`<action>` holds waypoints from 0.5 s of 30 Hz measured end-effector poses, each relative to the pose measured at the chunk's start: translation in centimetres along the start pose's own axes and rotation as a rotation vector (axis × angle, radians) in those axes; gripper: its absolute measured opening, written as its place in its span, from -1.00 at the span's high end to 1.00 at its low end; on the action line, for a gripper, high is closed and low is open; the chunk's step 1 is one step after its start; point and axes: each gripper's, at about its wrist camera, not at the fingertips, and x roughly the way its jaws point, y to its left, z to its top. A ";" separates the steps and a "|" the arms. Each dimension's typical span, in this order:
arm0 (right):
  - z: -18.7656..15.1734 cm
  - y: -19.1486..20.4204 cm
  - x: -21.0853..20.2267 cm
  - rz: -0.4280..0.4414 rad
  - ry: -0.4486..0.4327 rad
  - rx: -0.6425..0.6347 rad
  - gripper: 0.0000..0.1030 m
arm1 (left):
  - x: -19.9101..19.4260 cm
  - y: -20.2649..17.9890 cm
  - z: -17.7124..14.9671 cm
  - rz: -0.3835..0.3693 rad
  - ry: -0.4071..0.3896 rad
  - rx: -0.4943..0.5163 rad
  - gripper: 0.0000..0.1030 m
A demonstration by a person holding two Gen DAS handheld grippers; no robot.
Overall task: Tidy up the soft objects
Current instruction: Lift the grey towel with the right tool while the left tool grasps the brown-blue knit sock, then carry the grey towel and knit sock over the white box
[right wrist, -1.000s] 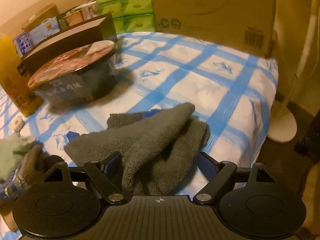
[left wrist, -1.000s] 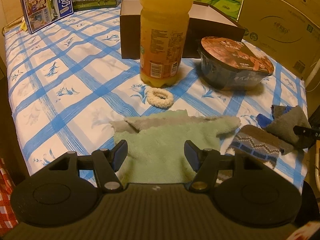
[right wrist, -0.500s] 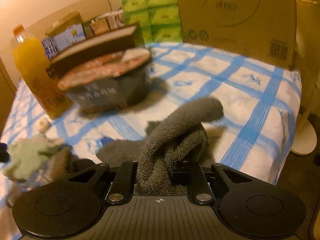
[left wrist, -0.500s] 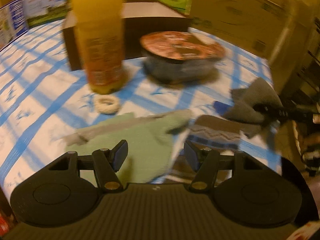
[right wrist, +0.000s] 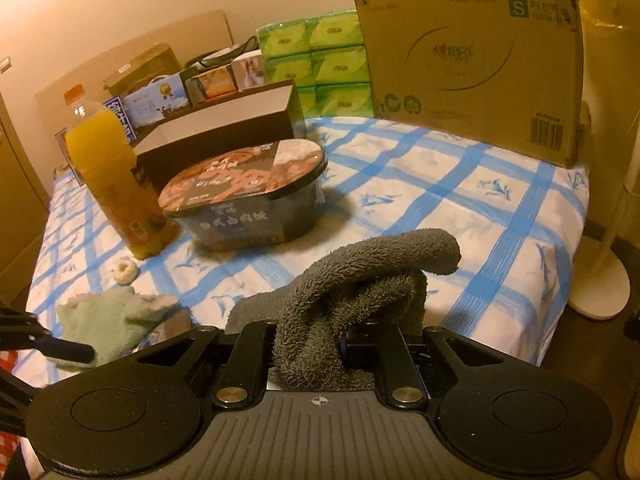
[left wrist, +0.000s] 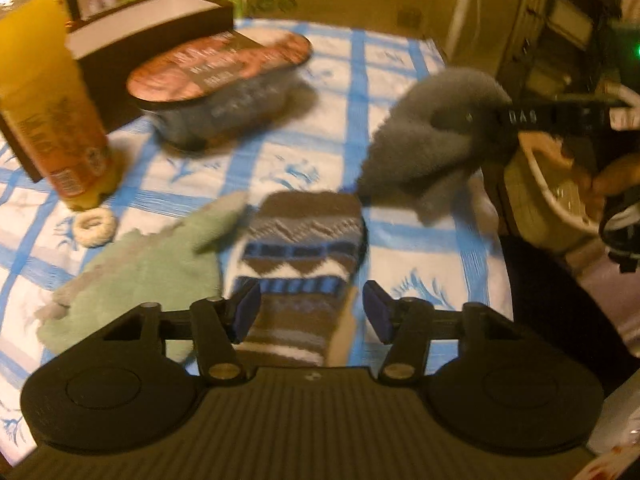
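Observation:
A brown, blue and white patterned sock (left wrist: 300, 256) lies on the blue-checked tablecloth (left wrist: 424, 248). My left gripper (left wrist: 312, 316) straddles its near end; the jaws are closing, and the pads stand clear of the sock. A pale green cloth (left wrist: 152, 256) lies just left of the sock, with a cream scrunchie (left wrist: 96, 226) beyond it. My right gripper (right wrist: 316, 352) is shut on a grey fluffy cloth (right wrist: 360, 280), which hangs raised above the table near its right edge. That grey cloth (left wrist: 432, 148) also shows in the left wrist view.
An orange juice bottle (right wrist: 112, 184), a lidded instant-meal bowl (right wrist: 248, 196) and a dark brown box (right wrist: 224, 128) stand mid-table. Green tissue packs (right wrist: 320, 64) and a large cardboard carton (right wrist: 472, 68) line the back. A pale basket (left wrist: 560, 184) and a hand (left wrist: 612, 176) sit off the right edge.
My left gripper swung right from over the green cloth to over the patterned sock, and its jaws narrowed a little. My right gripper shut on the grey cloth and lifted it off the table.

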 end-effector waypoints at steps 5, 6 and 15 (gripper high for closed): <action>-0.6 0.0 -0.3 0.006 0.014 0.007 0.69 | 1.5 -0.7 -0.2 0.040 0.040 0.038 0.13; -0.6 0.0 -0.3 0.008 0.018 0.006 0.69 | 1.8 -0.7 -0.2 0.047 0.045 0.039 0.23; -0.5 0.4 -0.9 0.023 0.007 -0.001 0.70 | 2.1 -0.4 0.3 0.051 0.042 0.032 0.81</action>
